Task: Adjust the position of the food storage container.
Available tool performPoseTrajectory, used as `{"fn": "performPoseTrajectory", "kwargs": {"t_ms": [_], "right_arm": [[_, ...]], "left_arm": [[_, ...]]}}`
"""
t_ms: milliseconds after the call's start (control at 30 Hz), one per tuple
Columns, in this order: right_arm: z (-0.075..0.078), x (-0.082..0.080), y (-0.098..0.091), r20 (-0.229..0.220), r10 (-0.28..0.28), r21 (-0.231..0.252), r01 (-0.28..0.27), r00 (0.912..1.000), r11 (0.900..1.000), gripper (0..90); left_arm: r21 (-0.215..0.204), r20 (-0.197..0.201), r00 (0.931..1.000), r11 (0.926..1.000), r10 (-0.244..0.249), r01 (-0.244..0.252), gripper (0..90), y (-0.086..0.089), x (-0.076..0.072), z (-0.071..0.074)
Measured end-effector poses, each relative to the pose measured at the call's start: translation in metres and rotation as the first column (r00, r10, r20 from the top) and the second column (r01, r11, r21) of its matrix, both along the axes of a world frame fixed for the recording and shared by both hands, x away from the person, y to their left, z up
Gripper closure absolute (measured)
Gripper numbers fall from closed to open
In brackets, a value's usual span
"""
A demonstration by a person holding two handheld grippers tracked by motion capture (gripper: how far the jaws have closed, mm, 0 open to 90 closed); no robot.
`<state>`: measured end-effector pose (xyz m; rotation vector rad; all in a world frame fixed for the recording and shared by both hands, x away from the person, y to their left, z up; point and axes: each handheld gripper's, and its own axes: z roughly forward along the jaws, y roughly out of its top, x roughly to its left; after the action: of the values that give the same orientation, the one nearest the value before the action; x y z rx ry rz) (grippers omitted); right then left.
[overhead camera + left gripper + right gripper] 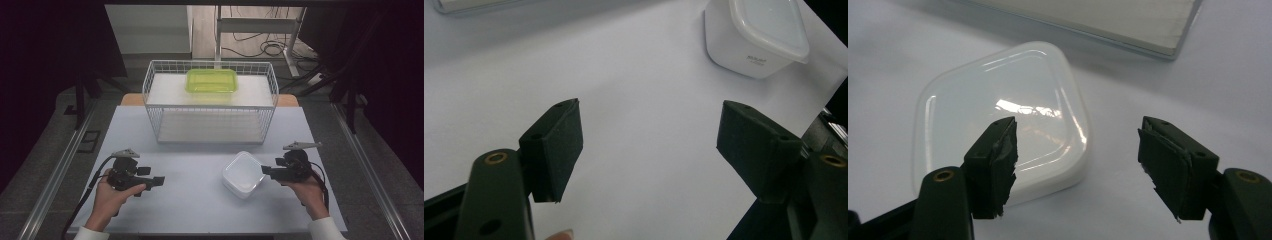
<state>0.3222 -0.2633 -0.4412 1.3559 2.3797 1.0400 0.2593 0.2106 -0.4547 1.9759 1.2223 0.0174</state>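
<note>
The white box [243, 175] sits lidded on the table [190, 200], near its front right, just beside the right gripper [266, 171], whose jaws stand wide open with nothing between the pads. From above, that gripper's body and the hand behind it cover the jaws' tips, so the gap to the box is hard to judge there; the right gripper view settles it, showing the box [998, 115] from above with one corner toward the camera, the left jaw over its near edge and the right jaw over bare table, neither plainly touching. The left gripper [156, 181] is well apart from the box, jaws also wide open and empty; its view catches the box [754, 37] cut off at the top edge, with small print on its side too fine to read and a fingertip [561, 234] at the bottom edge. Behind stands a wire basket [210, 102] with a green tub [212, 80] on the upper of two white boards inside it; the tub's contents cannot be made out. The table is pale and matte. Beyond it lie grey floor, loose cables [265, 47] and dark curtains [50, 60] at both sides.
</note>
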Motion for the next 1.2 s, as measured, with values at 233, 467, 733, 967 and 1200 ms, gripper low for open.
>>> {"fn": "performPoseTrajectory", "kwargs": {"t_ms": [233, 467, 733, 967, 1200], "right_arm": [[-0.002, 0.018, -0.003, 0.009, -0.034, -0.028, 0.034, 0.9994, 0.9990, 40.8], [-0.010, 0.036, -0.002, -0.011, -0.037, -0.114, 0.035, 0.9993, 0.9929, 63.6], [-0.023, 0.044, 0.007, -0.032, 0.049, -0.193, -0.054, 0.9983, 0.9797, 85.8], [-0.023, 0.041, 0.012, -0.032, 0.152, -0.207, -0.155, 0.9879, 0.9659, 88.7], [-0.021, 0.027, 0.020, -0.037, 0.206, -0.233, -0.209, 0.9778, 0.9498, 88.8]], "left_arm": [[0.004, -0.006, 0.9999, 0.9999, -0.011, 0.012, 25.8, -0.003, 0.000, -0.002], [-0.010, 0.008, 1.0000, 0.9999, 0.001, -0.001, 26.1, -0.001, -0.001, 0.000], [-0.036, 0.009, 1.0000, 0.9994, -0.005, 0.005, 26.3, -0.003, -0.003, 0.001], [-0.032, 0.007, 0.9999, 0.9995, -0.007, 0.008, 26.3, -0.003, -0.003, 0.000], [-0.026, 0.006, 0.9999, 0.9996, -0.014, 0.014, 26.1, -0.003, -0.003, 0.000]]}}
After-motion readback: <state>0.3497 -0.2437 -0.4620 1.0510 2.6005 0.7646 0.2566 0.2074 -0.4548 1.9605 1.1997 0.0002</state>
